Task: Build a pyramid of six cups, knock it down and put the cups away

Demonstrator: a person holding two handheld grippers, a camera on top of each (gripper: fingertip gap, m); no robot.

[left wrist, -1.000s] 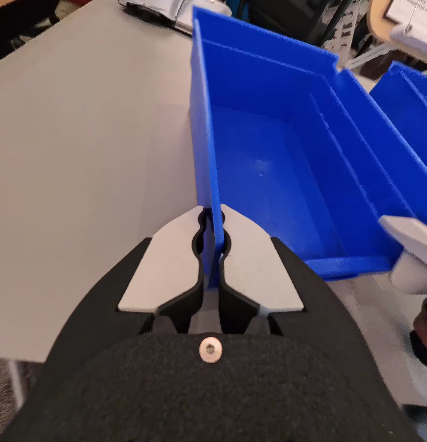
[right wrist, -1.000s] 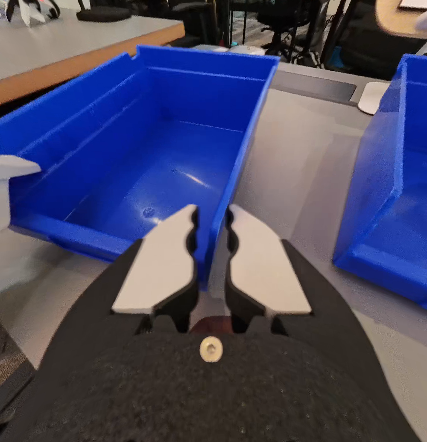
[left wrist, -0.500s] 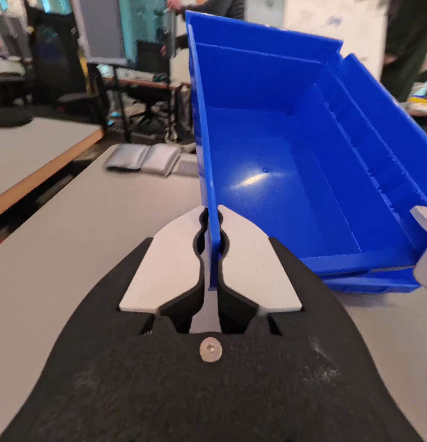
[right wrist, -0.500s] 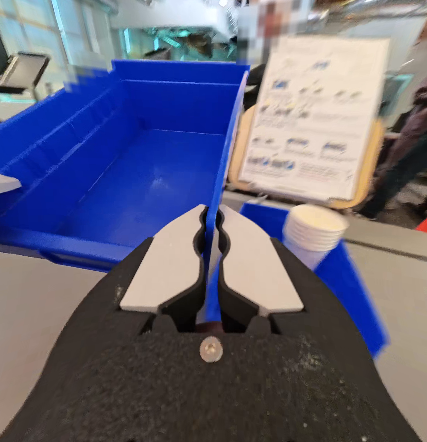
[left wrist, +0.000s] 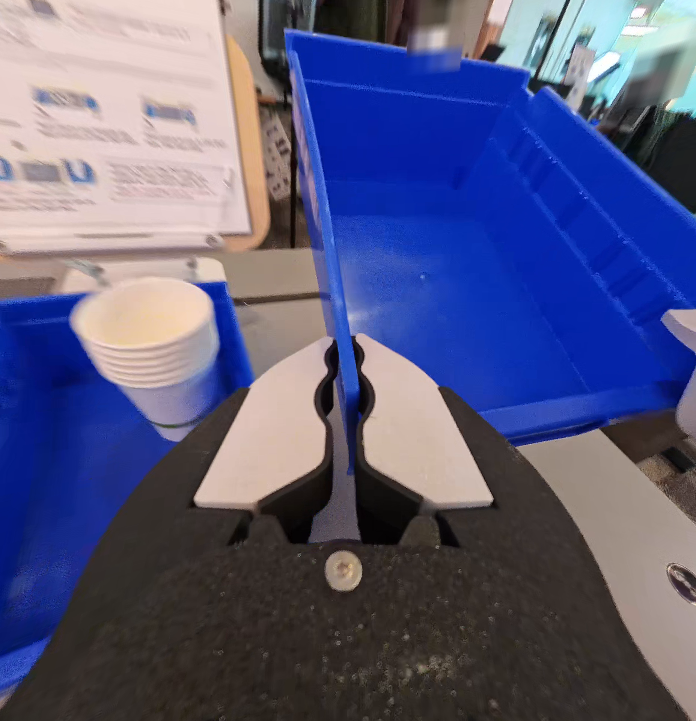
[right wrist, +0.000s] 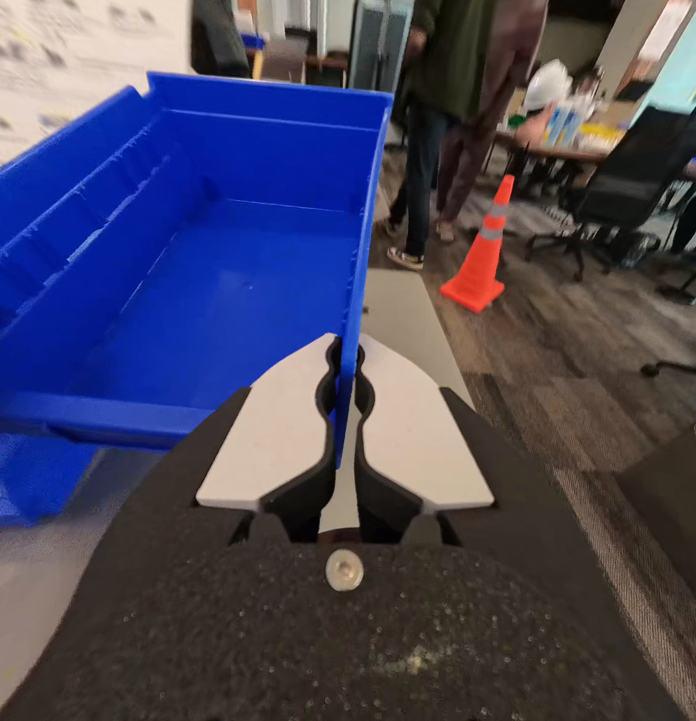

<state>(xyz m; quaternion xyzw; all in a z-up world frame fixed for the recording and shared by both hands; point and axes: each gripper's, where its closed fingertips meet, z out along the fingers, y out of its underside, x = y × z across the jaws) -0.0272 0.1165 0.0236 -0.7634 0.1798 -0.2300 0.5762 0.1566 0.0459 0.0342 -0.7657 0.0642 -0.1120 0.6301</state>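
Note:
An empty blue bin (left wrist: 475,296) is held up off the grey table between both grippers. My left gripper (left wrist: 344,343) is shut on the bin's left wall. My right gripper (right wrist: 346,343) is shut on the same bin's (right wrist: 221,296) right wall; its finger also shows at the right edge of the left wrist view (left wrist: 689,331). A nested stack of white paper cups (left wrist: 151,347) stands in a second blue bin (left wrist: 46,448) at the left, below and beside the held bin.
A white instruction board (left wrist: 104,117) stands behind the cup bin. The grey table (left wrist: 631,526) ends close at the right. Beyond it in the right wrist view are carpet floor, an orange cone (right wrist: 481,253), office chairs and standing people (right wrist: 455,136).
Both grippers have lifted the empty bin off the table and swung it round. The right gripper closed on its wall. The second bin with the cup stack has come into the left view.

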